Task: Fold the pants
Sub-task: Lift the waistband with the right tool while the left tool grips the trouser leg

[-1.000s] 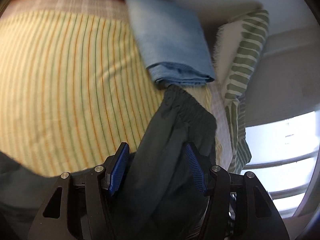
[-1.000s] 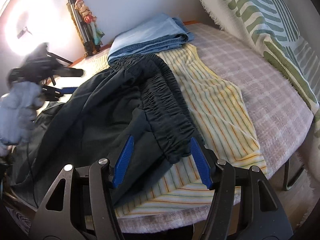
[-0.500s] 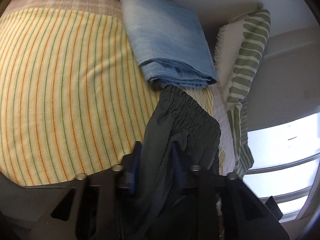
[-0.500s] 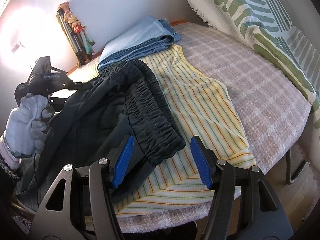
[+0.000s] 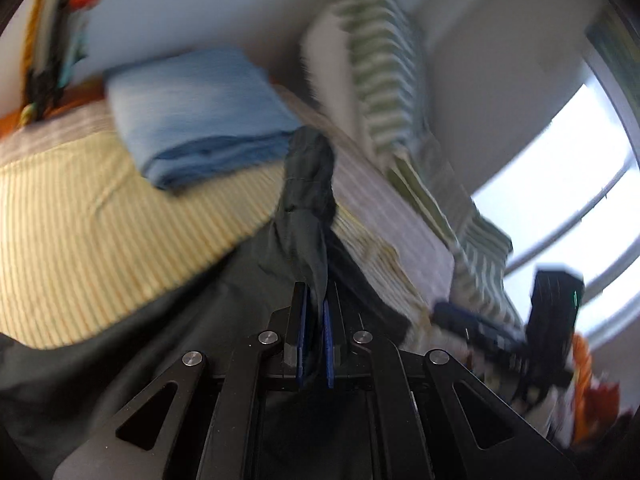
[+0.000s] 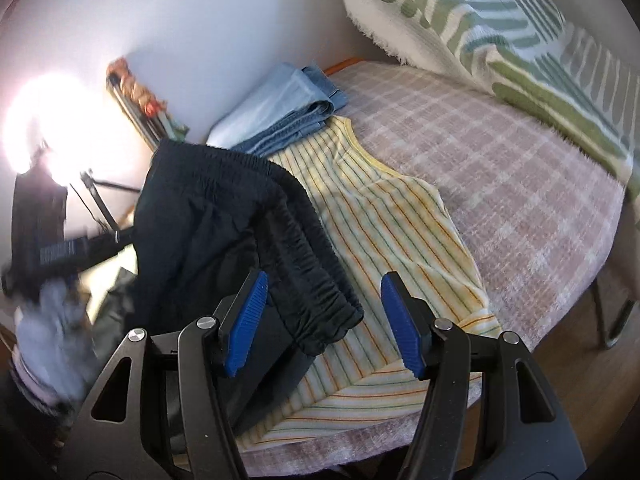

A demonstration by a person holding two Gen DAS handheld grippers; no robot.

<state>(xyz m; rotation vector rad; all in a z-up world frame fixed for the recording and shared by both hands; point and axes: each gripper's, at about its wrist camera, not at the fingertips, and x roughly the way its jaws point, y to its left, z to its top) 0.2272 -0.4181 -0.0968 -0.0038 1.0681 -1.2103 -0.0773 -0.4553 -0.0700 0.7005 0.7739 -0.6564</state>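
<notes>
**Inspector:** Start with the biggest item and state what is obscured.

**Operator:** The bed (image 6: 500,184), in a pink checked cover, runs out of my right view at its near edge. A green-striped pillow (image 6: 500,36) at its far side is cut off by the top of the picture. On the cover lies a yellow striped sheet (image 6: 400,240), partly buried under the dark pants (image 6: 224,216).

**Inspector:** The pants themselves?

**Operator:** Their gathered waistband drapes across the sheet, one end lifted off the bed; the legs fall away at lower left, and I cannot follow them there. Beyond them sits a folded blue garment (image 6: 288,100), against the wall.

**Inspector:** Your tools?

**Operator:** My left gripper (image 5: 314,320) is clamped tight on a ridge of the pants' fabric, pads nearly meeting with the cloth between. That whole view is smeared. My right gripper (image 6: 322,320) stands about half-spread over the waistband's near end, pads not pressing it.

**Inspector:** Anything else unclear?

**Operator:** My gloved left hand (image 6: 52,320) is only a pale blur, and glare washes out the wall behind it.
</notes>
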